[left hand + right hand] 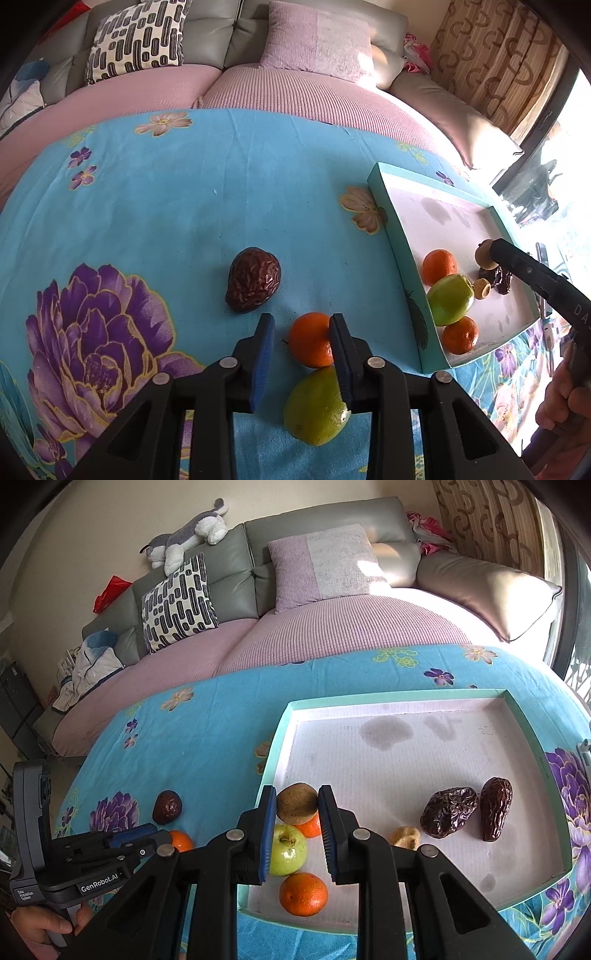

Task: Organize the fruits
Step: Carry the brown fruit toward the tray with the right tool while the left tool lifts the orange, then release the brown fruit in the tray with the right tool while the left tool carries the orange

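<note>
My left gripper (pixel 301 325) hangs open over the blue flowered cloth. An orange (pixel 310 339) lies just below its fingertips and a green fruit (pixel 316 406) lies nearer, partly under the right finger. A dark wrinkled fruit (pixel 253 285) rests to the left. My right gripper (pixel 297 805) is shut on a round brown fruit (pixel 297 803) above the near left part of the teal-rimmed tray (pixel 284 731). Under it lie a green apple (pixel 288 849), an orange (pixel 303 893) and a second, half-hidden orange (pixel 310 829). Two dark dates (pixel 448 816) and a small tan fruit (pixel 406 836) lie to the right.
The cloth-covered table (pixel 184 192) meets a pink-covered sofa (pixel 332 627) with cushions at its far edge. Most of the tray floor (pixel 406 746) is bare white. A hand (pixel 40 926) holds the left gripper's handle (pixel 85 867) at the lower left. A curtain and window are at the right.
</note>
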{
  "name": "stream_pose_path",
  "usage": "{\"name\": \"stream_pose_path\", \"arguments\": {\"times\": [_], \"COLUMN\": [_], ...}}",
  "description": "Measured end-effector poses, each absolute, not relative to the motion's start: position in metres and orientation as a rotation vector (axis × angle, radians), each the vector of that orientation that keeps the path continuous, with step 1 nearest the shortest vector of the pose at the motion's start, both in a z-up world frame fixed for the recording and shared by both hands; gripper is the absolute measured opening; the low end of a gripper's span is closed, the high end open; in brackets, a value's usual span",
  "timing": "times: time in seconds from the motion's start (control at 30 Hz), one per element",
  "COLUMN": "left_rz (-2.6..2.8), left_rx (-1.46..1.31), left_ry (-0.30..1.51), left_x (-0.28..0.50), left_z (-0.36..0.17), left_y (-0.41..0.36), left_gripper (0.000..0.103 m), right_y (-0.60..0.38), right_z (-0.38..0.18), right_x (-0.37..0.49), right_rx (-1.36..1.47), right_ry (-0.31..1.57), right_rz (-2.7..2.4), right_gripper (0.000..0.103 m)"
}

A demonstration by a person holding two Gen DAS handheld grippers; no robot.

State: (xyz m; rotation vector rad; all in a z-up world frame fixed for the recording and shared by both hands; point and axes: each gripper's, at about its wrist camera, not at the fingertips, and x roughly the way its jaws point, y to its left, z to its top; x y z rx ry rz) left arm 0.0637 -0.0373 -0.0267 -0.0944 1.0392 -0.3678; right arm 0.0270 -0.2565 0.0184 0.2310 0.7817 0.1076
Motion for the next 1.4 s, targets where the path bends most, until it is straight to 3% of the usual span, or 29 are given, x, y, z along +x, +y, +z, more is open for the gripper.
{"name": "stream_pose_path", "arguments": {"times": [0.07,0.23,0.37,0.67,1.13,1.4], "left_rz": [-0.368,-0.391,-0.404,-0.433,-0.572,-0.662], "left_rx": [-0.089,-0.072,-0.057,-0.040,0.008,0.096], "left_ry": [1.050,1.060,1.063,1.071,0.926,0.930], "left_x": [0.065,0.064,0.063,0.061,0.038,0.025], "left_z": [-0.030,-0.034,-0.036,-0.037,0.006,0.006], "left_y": [-0.041,-0.050,-0.056,-0.063,-0.096,-0.136], "left_gripper": [0.053,0.053,0.051,0.035,0.035,0.035], "right_y": [-0.257,-0.257,-0.258,-0.260,-0.309,-0.345], "right_z": [0.018,0.018,0.018,0.019,0.023,0.034], "right_x": [0.027,0.027,0.027,0.026,0.016,0.000], "right_rx": [0.230,0.232,0.233,0.239,0.264,0.279], "right_ry": [0.785,0.783,0.783,0.779,0.766,0.738], "right_rz": [0.109,0.110,0.111,0.107,-0.054,-0.173], "right_gripper": [0.024,0.024,0.024,0.024,0.024,0.024]}}
